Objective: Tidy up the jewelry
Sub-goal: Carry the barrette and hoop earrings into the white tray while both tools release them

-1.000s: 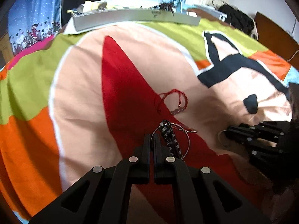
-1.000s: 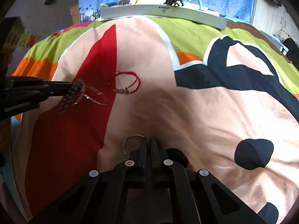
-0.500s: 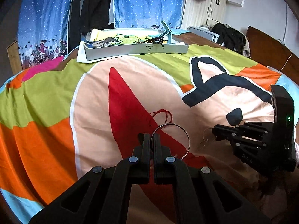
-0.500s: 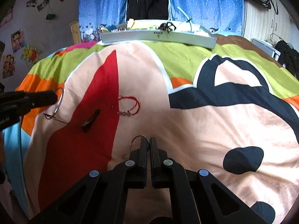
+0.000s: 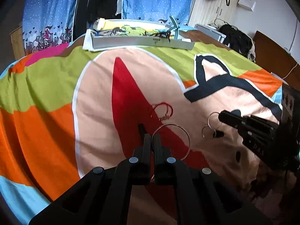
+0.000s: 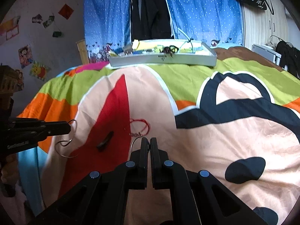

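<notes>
My left gripper [image 5: 152,137] is shut on a large silver wire hoop [image 5: 171,124], held above the bedspread. In the right wrist view that same left gripper [image 6: 66,128] enters from the left with the hoop [image 6: 74,129] dangling. My right gripper [image 6: 149,140] is shut on a small silver ring [image 6: 134,141]; in the left wrist view the right gripper [image 5: 224,115] carries the ring [image 5: 208,120] at the right. A red cord bracelet [image 5: 163,110] [image 6: 139,126] and a black strap piece [image 5: 141,128] [image 6: 106,141] lie on the bed between them.
A grey tray [image 5: 140,44] [image 6: 163,58] holding several jewelry items and papers sits at the far edge of the colourful bedspread [image 5: 46,86]. Blue dotted curtains and dark clothes hang behind it. A wooden headboard [image 5: 277,56] and a pile of clothing are at the right.
Both grippers have risen off the bedspread with their rings. The black strap that hung with the hoop a second ago now lies on the bed.
</notes>
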Demonstrator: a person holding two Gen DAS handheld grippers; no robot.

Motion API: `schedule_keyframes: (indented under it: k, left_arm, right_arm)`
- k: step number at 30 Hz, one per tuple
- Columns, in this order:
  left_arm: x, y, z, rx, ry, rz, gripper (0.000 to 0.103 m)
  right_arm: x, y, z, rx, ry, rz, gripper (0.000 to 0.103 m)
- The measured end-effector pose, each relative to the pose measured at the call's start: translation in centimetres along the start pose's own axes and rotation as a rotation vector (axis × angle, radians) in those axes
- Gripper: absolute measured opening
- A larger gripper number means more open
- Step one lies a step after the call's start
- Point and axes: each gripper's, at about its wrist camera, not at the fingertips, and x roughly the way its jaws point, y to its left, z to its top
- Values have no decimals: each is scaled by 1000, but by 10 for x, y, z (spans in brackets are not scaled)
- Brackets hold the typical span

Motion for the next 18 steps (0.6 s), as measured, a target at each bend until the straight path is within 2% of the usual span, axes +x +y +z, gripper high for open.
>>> schedule_keyframes:
  k: [5, 9, 18]
  left_arm:
    - [2, -1, 27, -17, -24, 21, 1]
    - [9, 7, 65, -51, -49, 31, 1]
    - [19, 42, 183, -94, -208, 84, 1]
  right_arm:
    - [-5, 0, 19, -5, -52, 19, 3]
    - [-1, -5, 51, -19, -102, 35, 3]
    - [42, -16, 168, -51, -214, 57, 3]
